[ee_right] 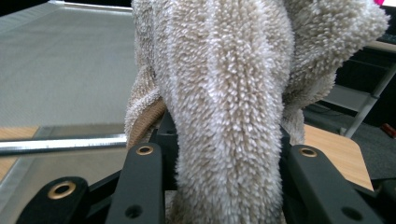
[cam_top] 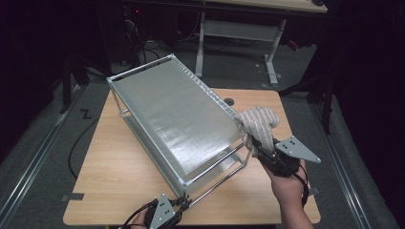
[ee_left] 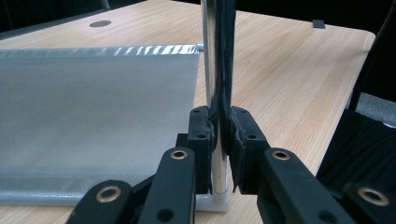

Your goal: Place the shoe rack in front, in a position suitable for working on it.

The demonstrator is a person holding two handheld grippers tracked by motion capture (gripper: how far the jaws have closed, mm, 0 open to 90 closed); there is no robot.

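A metal rack point(cam_top: 172, 114) with a silver mesh shelf lies tilted across the wooden table point(cam_top: 114, 176). My left gripper point(cam_top: 179, 206) is at the table's front edge, shut on the rack's chrome post point(ee_left: 218, 70); the pads point(ee_left: 204, 135) press it from both sides. My right gripper point(cam_top: 260, 145) is at the rack's right side, shut on a fluffy beige striped cloth point(cam_top: 258, 121). The cloth point(ee_right: 233, 93) bulges up between the jaws and rests against the right edge of the mesh shelf point(ee_right: 65, 65).
A round grommet hole point(cam_top: 229, 101) sits near the table's far edge. Another desk frame point(cam_top: 239, 33) stands behind on the grey floor. A cable point(cam_top: 79, 143) runs down along the table's left side. A rack rail point(ee_right: 60, 143) crosses low in the right gripper view.
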